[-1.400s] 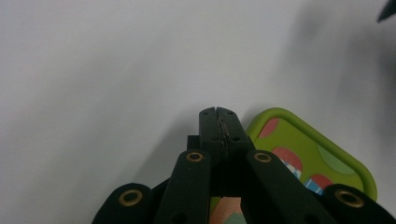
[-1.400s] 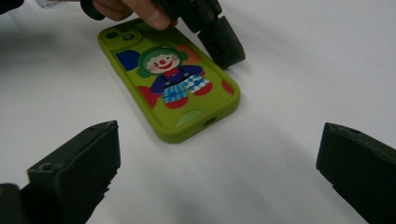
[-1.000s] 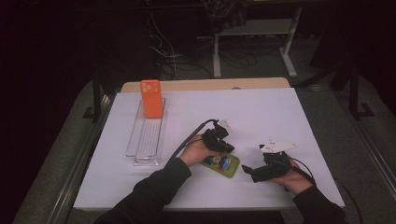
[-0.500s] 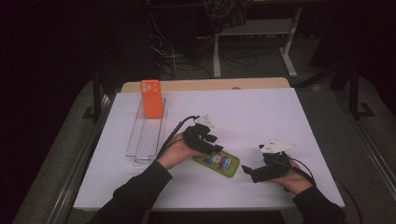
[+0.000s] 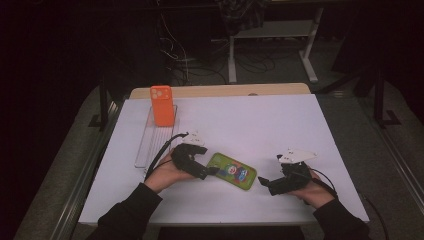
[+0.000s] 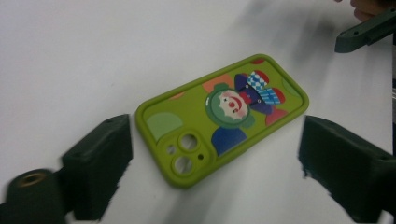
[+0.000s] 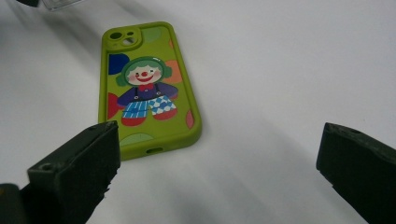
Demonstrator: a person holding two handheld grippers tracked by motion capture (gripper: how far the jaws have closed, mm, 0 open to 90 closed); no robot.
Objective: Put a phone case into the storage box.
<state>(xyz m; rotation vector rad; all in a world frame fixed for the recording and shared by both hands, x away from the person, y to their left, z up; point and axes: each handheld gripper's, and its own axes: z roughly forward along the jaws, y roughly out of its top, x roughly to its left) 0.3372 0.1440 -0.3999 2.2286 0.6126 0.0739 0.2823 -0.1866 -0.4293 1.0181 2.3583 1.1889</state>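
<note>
A green phone case with a clown picture lies flat, back up, on the white table near the front. My left gripper stands open just left of it. In the left gripper view its jaws are wide apart on either side of the camera end of the case, without touching it. My right gripper is open a short way right of the case. In the right gripper view the case's bottom end lies ahead of the left jaw.
An orange phone case stands upright at the far end of a clear slotted rack on the left of the white table sheet. The right gripper's jaw tip shows at the top right of the left gripper view.
My left gripper has drawn back to the left off the green case, which now lies uncovered. The right gripper has stayed where it was.
</note>
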